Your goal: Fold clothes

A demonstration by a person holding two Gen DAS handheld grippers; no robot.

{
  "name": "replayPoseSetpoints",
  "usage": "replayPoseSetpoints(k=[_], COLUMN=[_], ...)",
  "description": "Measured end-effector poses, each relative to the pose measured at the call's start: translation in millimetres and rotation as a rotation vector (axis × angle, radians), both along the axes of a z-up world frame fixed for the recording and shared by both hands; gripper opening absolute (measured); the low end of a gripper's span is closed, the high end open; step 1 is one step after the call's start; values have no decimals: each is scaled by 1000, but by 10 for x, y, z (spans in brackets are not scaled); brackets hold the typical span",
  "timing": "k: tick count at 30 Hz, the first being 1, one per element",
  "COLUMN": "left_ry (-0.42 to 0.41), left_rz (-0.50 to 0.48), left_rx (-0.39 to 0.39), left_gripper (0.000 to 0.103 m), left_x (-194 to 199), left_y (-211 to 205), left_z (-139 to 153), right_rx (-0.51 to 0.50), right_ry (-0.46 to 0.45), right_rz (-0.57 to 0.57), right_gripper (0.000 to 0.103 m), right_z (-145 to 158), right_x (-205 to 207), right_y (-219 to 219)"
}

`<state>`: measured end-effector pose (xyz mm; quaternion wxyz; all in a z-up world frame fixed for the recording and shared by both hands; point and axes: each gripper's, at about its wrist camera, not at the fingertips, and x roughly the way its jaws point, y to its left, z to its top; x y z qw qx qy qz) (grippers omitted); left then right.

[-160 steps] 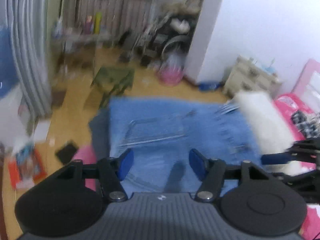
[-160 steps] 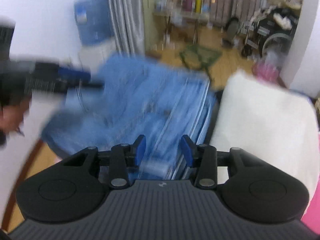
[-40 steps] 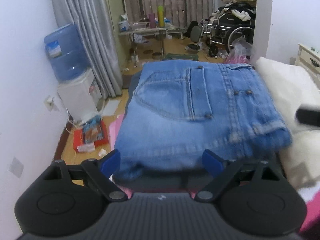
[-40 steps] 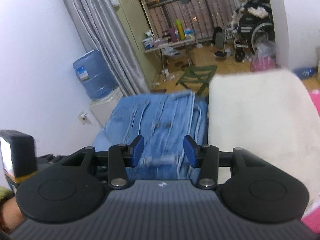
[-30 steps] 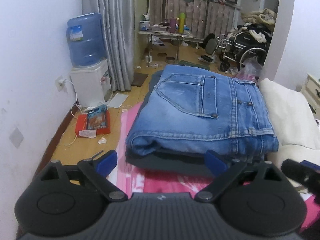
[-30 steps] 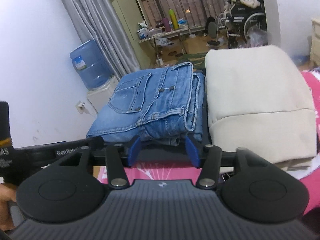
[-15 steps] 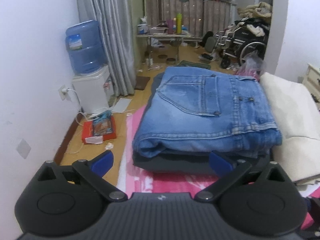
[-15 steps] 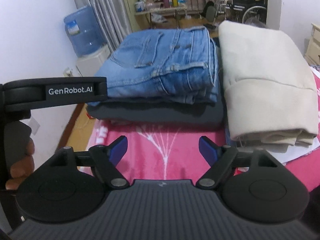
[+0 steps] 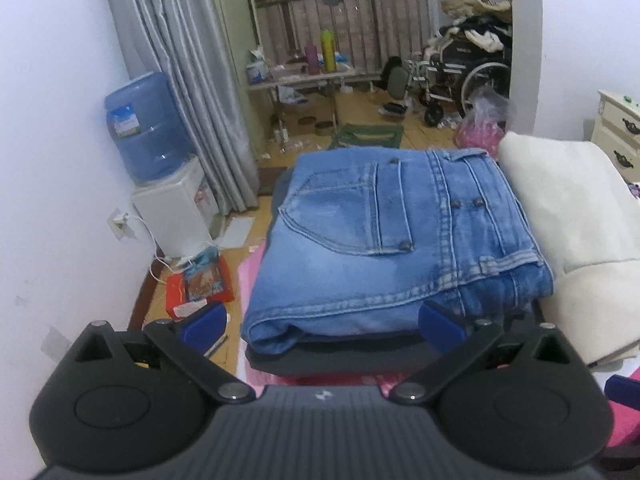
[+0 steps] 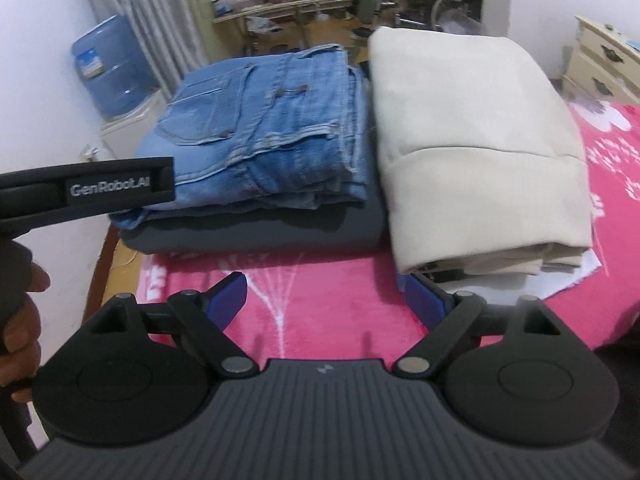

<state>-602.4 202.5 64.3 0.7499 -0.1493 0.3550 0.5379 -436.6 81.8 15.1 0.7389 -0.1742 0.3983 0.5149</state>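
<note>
The folded jeans (image 10: 272, 128) lie on top of a dark grey folded garment (image 10: 260, 232) at the far left of the pink bedspread (image 10: 312, 284), near the bed's left edge, w/ a folded cream garment (image 10: 468, 136) just beside them on the right; the two stacks look to be touching along their sides. The left gripper (image 9: 322, 322) sits at the near end of the jeans stack w/ jaws spread as wide as they go and nothing between the pads; its blue fingertips (image 9: 440, 326) frame the near fold of the denim w/o pressing it. The right gripper (image 10: 326, 300) hovers over bare bedspread near the cream stack's near left corner, jaws opening, nothing between them. A hand (image 10: 20, 320) shows at the left edge of the right wrist view, holding the left gripper's handle. Judging by how things lie, the jeans are done and set down, so the step in hand is backing off and going for the next item, which isn't in view. To do it well: draw both grippers toward the near side w/o snagging the denim's near fold or the cream hem, keep jaws wide until clear, and don't nudge the jeans off the grey piece, since the stack sits close to the bed's left edge. If any edge needs squaring, a light push at the near fold should do.
</note>
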Motion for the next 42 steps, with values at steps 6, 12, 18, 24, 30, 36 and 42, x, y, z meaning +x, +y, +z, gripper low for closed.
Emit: replayPoseSetpoints(k=[6, 12, 18, 24, 30, 36, 42], left_ry=[29, 26, 12, 10, 5, 14, 16], left_rz=[-18, -26, -21, -25, -19, -22, -18], left_rx=[-39, -47, -66, -69, -64, -52, -58], left_gripper=[103, 103, 103, 103, 103, 102, 102], left_x=[18, -6, -35, -43, -59, -58, -69], left_y=[45, 23, 40, 33, 37, 37, 68], left_z=[-70, -96, -86, -90, -106, -105, -120], right_rx=[-24, -40, -54, -62, -66, -65, -75], right_ry=[6, -1, -12, -30, -35, -32, -31], right_rz=[-36, -24, -1, 16, 10, 3, 10], right_gripper=[87, 87, 87, 87, 88, 88, 88], right_z=[-21, -32, -25, -17, -8, -6, -23], right_x=[57, 4, -66, -138, -162, -170, -193], right_y=[25, 66, 111, 158, 184, 216, 245])
